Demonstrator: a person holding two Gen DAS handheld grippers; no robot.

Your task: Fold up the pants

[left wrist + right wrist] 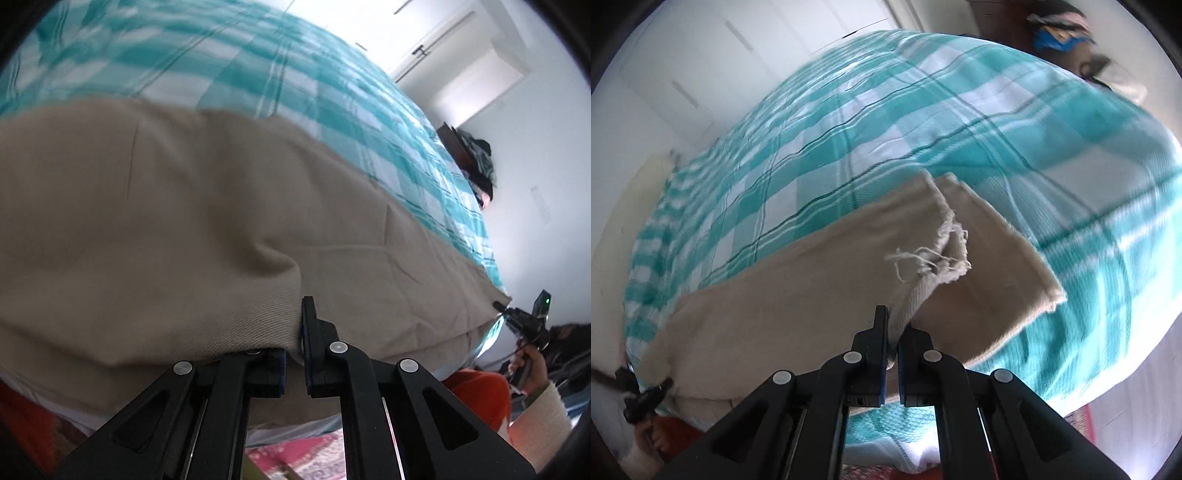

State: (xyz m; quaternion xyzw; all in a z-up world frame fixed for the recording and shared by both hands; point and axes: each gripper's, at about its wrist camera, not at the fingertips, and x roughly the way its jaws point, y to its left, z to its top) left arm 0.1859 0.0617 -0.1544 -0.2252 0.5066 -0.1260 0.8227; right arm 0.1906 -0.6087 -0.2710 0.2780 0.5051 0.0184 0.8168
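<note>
pants [812, 295] lie on the bed, both sets of tongs clamped on them
beige cloth spreads over the teal checked bedspread [923, 129]; right tongs [894, 332] pinch a frayed leg hem [945, 243], left tongs [299, 332] pinch a fold.

Bed [1015, 122]: covered by a teal-and-white checked sheet [258, 55], creased in places, hanging over the near edge. Lying directly on the sheet: one pair of beige pants [783, 295], stretched lengthwise along the near side, both frayed leg hems [1008, 243] toward the right end.
</note>
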